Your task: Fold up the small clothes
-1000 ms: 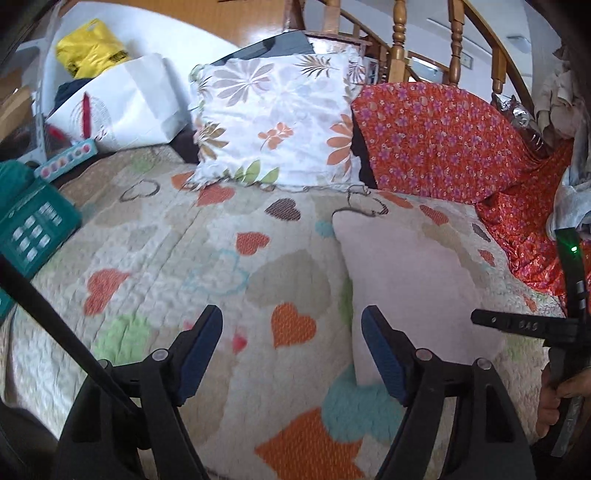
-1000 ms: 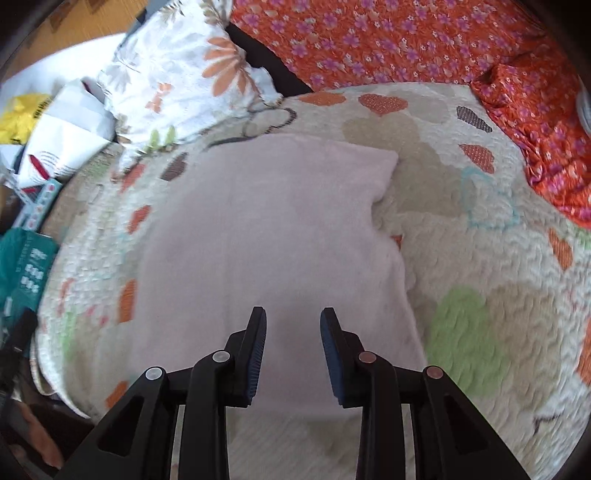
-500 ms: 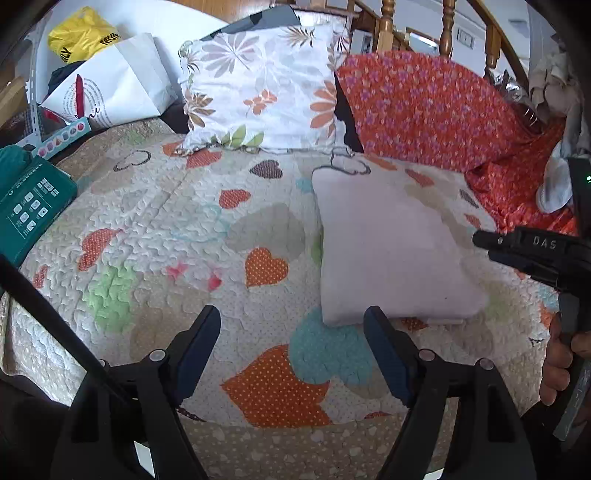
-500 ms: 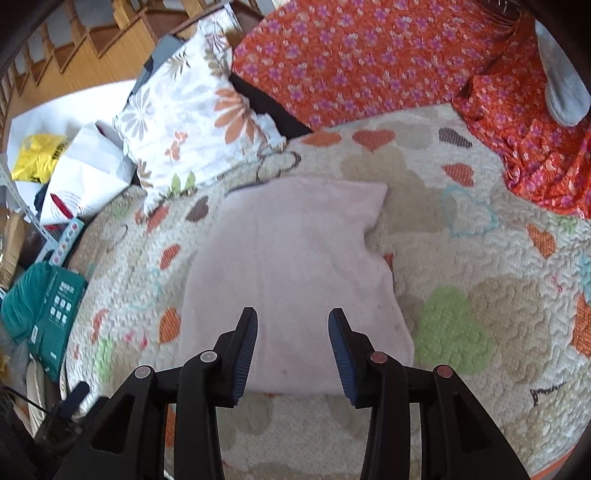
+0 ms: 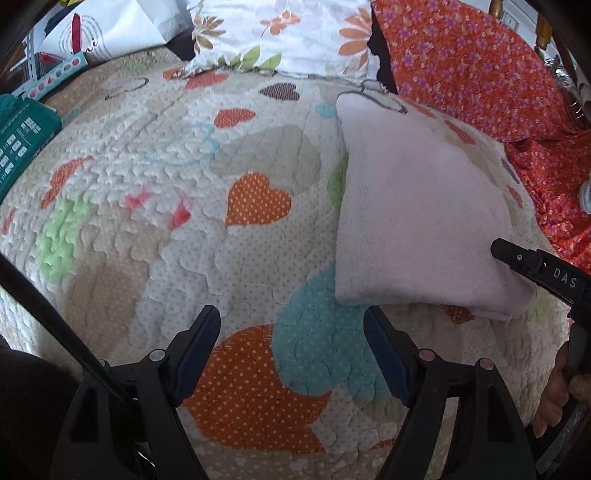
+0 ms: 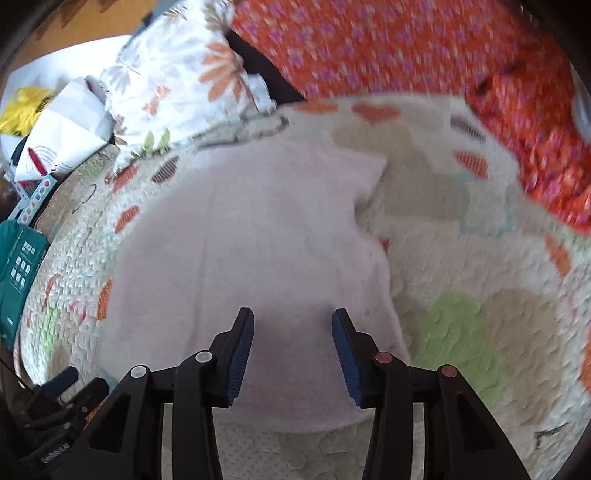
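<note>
A pale pink folded garment (image 5: 417, 206) lies flat on the heart-patterned quilt (image 5: 177, 206); it also shows in the right wrist view (image 6: 251, 236). My left gripper (image 5: 291, 328) is open and empty above the quilt, left of the garment's near left corner. My right gripper (image 6: 293, 332) is open and empty, held over the garment's near part. The right gripper's black body (image 5: 543, 273) shows at the right edge of the left wrist view, over the garment's near right corner.
A floral pillow (image 5: 284, 33) and an orange flowered cloth (image 5: 472, 66) lie at the back of the quilt. A teal box (image 5: 18, 144) and a white bag (image 5: 110, 33) sit to the left. The quilt's front edge (image 5: 295, 458) is close below the left gripper.
Both grippers dipped closer to the quilt after having pulled back. The right gripper's jaws stand wider apart than a second ago. The garment has not moved.
</note>
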Available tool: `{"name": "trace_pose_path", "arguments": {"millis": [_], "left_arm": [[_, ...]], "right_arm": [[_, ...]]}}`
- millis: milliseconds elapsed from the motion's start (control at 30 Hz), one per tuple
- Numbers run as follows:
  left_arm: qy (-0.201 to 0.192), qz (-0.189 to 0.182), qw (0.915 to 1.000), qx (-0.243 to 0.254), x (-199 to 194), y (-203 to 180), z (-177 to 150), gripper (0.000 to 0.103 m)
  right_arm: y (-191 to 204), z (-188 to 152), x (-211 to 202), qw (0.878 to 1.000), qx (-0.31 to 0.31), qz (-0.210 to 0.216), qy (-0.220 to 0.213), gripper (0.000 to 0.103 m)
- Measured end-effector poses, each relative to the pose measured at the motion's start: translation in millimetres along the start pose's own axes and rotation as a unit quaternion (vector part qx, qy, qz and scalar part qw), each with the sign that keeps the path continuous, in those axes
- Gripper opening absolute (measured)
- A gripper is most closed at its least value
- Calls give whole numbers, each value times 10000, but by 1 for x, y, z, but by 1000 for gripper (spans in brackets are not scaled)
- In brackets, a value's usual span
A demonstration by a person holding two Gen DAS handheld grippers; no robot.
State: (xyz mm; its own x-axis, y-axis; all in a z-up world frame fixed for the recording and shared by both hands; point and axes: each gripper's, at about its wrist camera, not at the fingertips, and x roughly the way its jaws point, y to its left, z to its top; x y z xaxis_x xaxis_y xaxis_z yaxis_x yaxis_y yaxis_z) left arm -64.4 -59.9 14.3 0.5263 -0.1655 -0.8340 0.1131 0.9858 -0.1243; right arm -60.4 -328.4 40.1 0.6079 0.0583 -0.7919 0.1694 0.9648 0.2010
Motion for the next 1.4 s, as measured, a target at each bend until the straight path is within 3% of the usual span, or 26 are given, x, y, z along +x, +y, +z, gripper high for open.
{"name": "trace_pose_path", "arguments": {"millis": [233, 467, 633, 767, 900, 1067, 1267, 1400], "left_arm": [[-11, 296, 9995, 111, 16, -10, -6, 87], [-59, 284, 9994, 165, 24, -11, -5, 103], [-91, 204, 9994, 273, 24, -9, -6, 103], [58, -64, 9982, 594, 25, -4, -5, 103], [171, -225, 9954, 918, 24, -3, -6, 103], [89, -221, 9956, 902, 24, -4, -7, 103], [74, -220, 9960, 865, 22, -4, -7, 103], [393, -132, 9965, 726, 19, -6, -2, 103]], "right_arm": [[-16, -2, 9, 9986, 408, 284, 193, 48], [-23, -5, 12, 9967, 601, 436, 322, 49], [-29, -4, 14, 9928, 919, 674, 375, 55], [-31, 0, 16, 9879, 1192, 863, 485, 67], [-28, 7, 22, 9852, 1314, 839, 709, 72], [-23, 11, 25, 9857, 1257, 727, 860, 76], [-29, 7, 22, 9800, 1656, 823, 740, 79], [-30, 3, 19, 9812, 1633, 812, 626, 78]]}}
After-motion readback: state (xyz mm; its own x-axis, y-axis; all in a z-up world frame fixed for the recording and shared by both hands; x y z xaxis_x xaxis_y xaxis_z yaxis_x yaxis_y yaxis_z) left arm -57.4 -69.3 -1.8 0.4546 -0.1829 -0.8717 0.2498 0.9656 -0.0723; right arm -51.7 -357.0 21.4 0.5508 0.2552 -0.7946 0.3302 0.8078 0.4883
